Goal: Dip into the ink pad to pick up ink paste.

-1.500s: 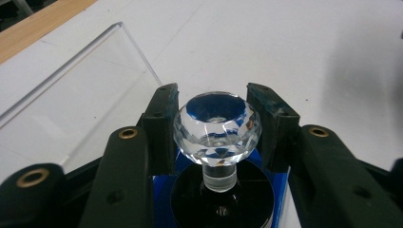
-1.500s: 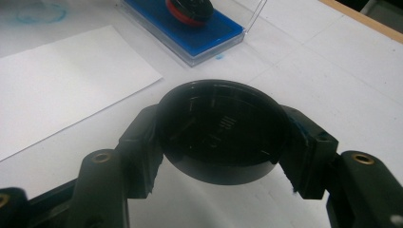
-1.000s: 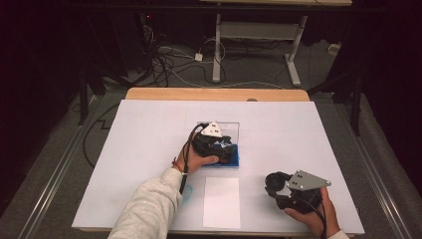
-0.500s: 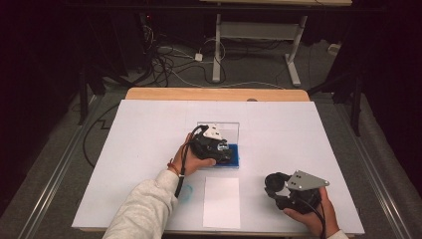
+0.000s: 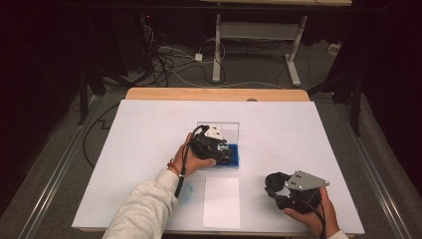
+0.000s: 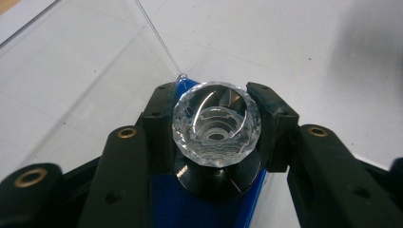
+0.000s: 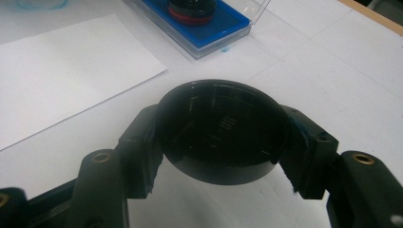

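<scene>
The right gripper (image 5: 273, 186) is positioned near the front right corner of the table (image 5: 308, 129), held in the person's right hand (image 5: 311, 214). Its jaws are closed on the rim of a round black cap (image 7: 222, 135), one pad on each side, with the cap's hollow facing the right gripper view. Just left of it, at the front edge, a white sheet of paper (image 5: 221, 201) lies flat on the table, with a faint blue ring mark (image 5: 185, 193) on the surface beside the sheet's left edge. Farther in, near the middle of the table, the left gripper (image 5: 219, 149) is held in the person's left hand (image 5: 191, 157) over a blue tray (image 5: 234, 160). In the left gripper view its jaws are clamped on a clear faceted knob (image 6: 216, 123), pads touching both sides; the knob sits on a black round base (image 6: 216, 183) that stands on the blue tray. A clear lid (image 5: 231, 130) rises from the tray's far edge. Beyond the white surface, the wooden far edge (image 5: 214, 94) of the table is exposed.
</scene>
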A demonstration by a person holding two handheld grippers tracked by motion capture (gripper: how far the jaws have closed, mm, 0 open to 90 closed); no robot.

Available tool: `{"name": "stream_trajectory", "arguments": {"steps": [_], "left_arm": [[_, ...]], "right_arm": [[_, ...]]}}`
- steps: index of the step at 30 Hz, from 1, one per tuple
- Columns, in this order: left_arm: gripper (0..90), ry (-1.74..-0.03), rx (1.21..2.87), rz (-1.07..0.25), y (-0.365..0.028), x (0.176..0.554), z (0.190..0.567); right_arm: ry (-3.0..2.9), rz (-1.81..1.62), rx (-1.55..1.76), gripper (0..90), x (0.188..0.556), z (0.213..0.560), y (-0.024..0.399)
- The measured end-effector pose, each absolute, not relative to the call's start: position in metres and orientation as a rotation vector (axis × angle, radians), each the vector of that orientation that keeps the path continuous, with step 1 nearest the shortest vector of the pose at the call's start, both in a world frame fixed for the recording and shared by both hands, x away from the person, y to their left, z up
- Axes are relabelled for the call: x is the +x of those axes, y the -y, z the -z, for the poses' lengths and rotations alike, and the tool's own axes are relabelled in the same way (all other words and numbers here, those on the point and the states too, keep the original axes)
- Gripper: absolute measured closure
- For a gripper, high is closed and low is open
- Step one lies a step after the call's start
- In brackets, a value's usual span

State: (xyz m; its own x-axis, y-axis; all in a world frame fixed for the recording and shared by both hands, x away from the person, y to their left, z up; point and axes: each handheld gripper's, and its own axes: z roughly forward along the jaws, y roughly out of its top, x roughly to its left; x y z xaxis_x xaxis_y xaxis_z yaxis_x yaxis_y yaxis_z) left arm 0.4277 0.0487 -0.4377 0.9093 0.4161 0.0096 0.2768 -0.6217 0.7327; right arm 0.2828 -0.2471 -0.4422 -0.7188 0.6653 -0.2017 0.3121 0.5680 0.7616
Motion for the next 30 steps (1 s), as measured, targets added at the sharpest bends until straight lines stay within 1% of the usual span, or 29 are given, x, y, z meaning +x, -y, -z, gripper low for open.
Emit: {"name": "stream_trajectory", "arguments": {"steps": [7,20,30], "left_arm": [[54.8,-0.509,2.250,-0.216,-0.0494,0.4284,0.4398],[54.7,-0.507,2.274,-0.255,-0.0458,0.4242,0.4387],[54.7,-0.507,2.276,-0.251,-0.0462,0.4245,0.4387]], "right_arm": [[-2.314,-1.014,0.789,38.3,0.2824,0.4404,0.2488],[-2.306,-0.999,0.800,38.3,0.2834,0.4383,0.2526],[-2.305,-1.008,0.798,38.3,0.2830,0.4381,0.2520]]}}
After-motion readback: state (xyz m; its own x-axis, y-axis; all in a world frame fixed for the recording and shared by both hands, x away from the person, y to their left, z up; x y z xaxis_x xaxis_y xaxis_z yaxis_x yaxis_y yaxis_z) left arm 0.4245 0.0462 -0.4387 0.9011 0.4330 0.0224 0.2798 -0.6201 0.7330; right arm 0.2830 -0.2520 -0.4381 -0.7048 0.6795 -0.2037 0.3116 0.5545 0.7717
